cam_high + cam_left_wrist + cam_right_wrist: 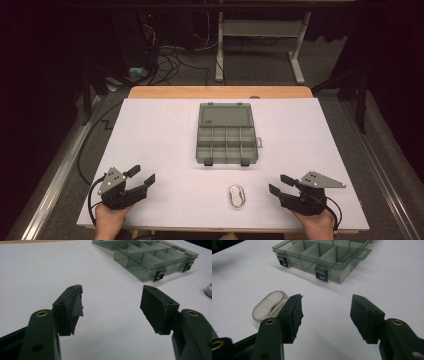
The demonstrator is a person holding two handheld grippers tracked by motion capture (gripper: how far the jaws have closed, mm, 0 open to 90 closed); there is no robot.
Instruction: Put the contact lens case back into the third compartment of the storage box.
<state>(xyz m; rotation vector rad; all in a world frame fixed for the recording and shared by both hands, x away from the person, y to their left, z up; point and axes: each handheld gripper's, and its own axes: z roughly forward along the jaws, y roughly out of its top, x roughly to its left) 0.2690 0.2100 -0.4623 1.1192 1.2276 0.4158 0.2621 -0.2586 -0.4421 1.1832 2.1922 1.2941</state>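
Resting near right tool (278, 186), capsule (237, 196) (untouched)

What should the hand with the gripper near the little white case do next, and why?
Probably shift the right gripper sideways toward the small clear case until it sits between the jaws. The jaws stand open with nothing between them, and in the right gripper view the case lies just outside one jaw, not touching. The compartment box is open behind it, likely where the case goes.
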